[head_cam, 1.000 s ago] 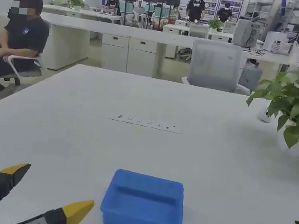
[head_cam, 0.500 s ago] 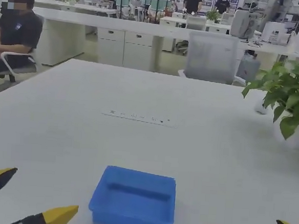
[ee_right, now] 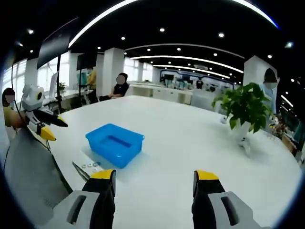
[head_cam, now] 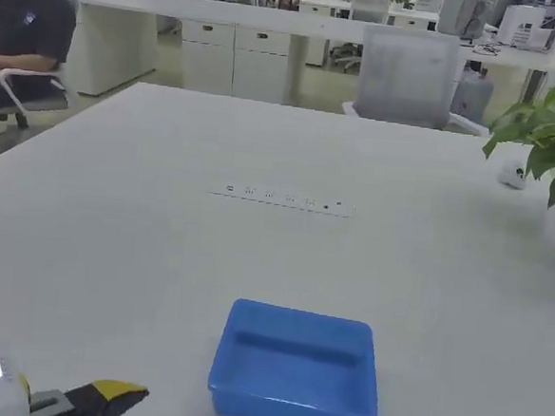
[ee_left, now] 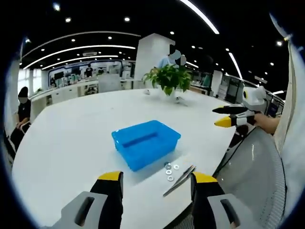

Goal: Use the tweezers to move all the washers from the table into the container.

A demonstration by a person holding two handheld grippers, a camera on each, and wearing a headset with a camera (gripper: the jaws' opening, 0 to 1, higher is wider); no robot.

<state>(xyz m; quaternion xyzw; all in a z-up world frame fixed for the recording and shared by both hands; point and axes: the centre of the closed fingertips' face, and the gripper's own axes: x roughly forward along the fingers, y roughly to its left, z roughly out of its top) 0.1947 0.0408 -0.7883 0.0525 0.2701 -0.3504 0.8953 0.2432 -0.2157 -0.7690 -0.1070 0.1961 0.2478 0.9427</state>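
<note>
Left gripper view: small metal washers point(ee_left: 170, 171) and slim metal tweezers point(ee_left: 178, 180) lie on the white table point(ee_left: 71, 138) beside the blue plastic container's point(ee_left: 145, 142) near side. Left gripper point(ee_left: 156, 179) and right gripper point(ee_right: 155, 175) gape wide, holding nothing.

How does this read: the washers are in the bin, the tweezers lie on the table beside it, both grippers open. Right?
Not quite. The washers lie on the table next to the tweezers, outside the bin, as the left gripper view shows. The rest holds: tweezers beside the bin, left gripper and right gripper open.
</note>
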